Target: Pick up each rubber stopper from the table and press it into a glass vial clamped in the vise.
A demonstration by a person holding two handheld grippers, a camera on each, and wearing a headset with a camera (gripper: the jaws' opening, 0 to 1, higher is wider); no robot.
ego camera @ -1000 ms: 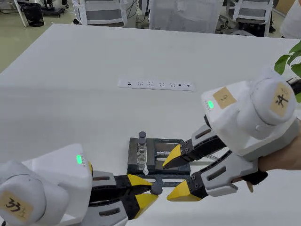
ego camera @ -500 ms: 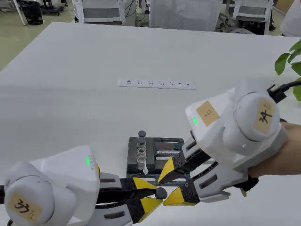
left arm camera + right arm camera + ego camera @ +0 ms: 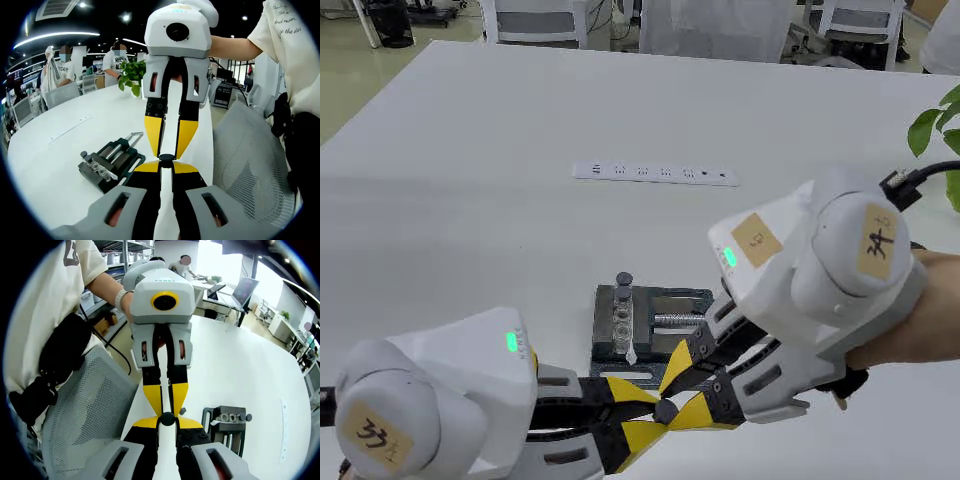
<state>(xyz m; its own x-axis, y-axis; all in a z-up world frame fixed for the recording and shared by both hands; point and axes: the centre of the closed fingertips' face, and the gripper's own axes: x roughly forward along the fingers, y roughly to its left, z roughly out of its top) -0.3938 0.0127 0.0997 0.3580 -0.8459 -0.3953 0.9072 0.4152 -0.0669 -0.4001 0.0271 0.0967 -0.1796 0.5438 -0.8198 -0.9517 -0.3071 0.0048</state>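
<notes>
While the left gripper [image 3: 166, 164] pinches the rubber stopper [image 3: 666, 410], the right gripper [image 3: 167, 423] flanks it, grip unclear; the stopper's axis is too small to read.

— What sort of place is shown?
— An open-plan office or lab is suggested. Long white tables [image 3: 520, 150], mesh office chairs [image 3: 85, 405], a monitor [image 3: 247, 290] and stocked shelves [image 3: 112, 260] are seen, and strip lights [image 3: 55, 36] are mounted overhead.
</notes>
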